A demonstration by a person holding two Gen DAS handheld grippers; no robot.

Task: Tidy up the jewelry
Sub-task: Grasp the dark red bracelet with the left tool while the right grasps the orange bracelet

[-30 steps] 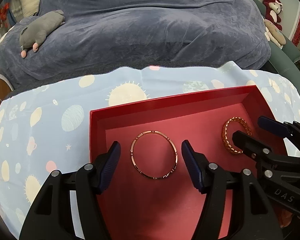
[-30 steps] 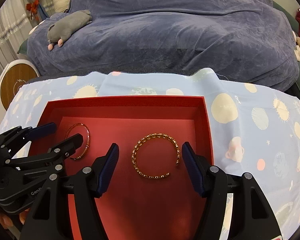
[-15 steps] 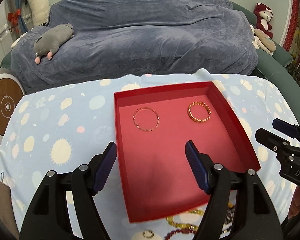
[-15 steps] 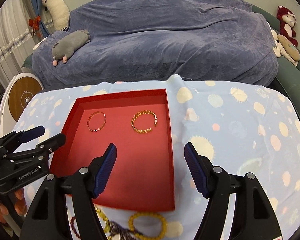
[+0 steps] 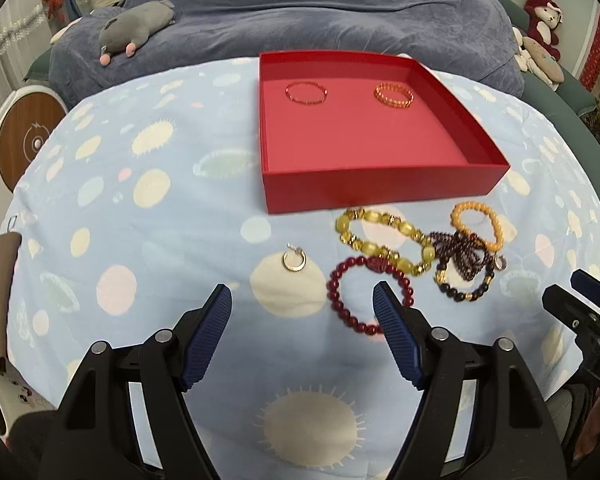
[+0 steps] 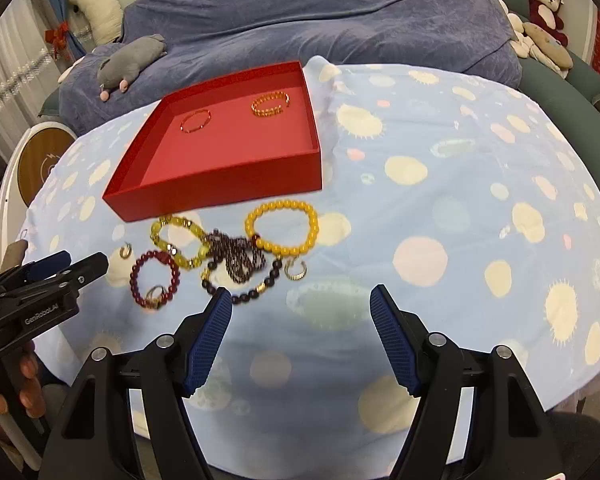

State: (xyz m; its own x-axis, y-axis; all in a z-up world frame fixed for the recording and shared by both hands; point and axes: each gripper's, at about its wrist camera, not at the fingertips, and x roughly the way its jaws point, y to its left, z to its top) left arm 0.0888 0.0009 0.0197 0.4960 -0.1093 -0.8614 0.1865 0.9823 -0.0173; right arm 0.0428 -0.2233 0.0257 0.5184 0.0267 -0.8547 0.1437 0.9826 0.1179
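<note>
The red tray (image 5: 380, 192) holds a thin red-gold bangle (image 5: 306, 93) and a gold chain bangle (image 5: 394, 95) at its far end. In front of it, on the blue cloth, lie a yellow-green bead bracelet (image 5: 406, 226), a dark red bead bracelet (image 5: 335, 298), an orange bead bracelet (image 5: 474, 208), dark purple beads (image 5: 460, 248) and a small hoop earring (image 5: 295, 260). My left gripper (image 5: 302, 300) hovers open just short of the dark red bracelet. My right gripper (image 6: 300, 300) is open over bare cloth, right of the pile (image 6: 236, 260). Neither holds anything.
The patterned blue cloth (image 6: 460, 208) covers a table that drops off at the near and right edges. Behind it is a sofa under a dark blue throw (image 5: 340, 12), with a grey plush toy (image 5: 136, 26). A round wooden-topped object (image 5: 32, 140) stands far left.
Both grippers have pulled back from inside the tray toward the near edge of the table. The two bangles stay in the tray. The loose bracelets have come into view.
</note>
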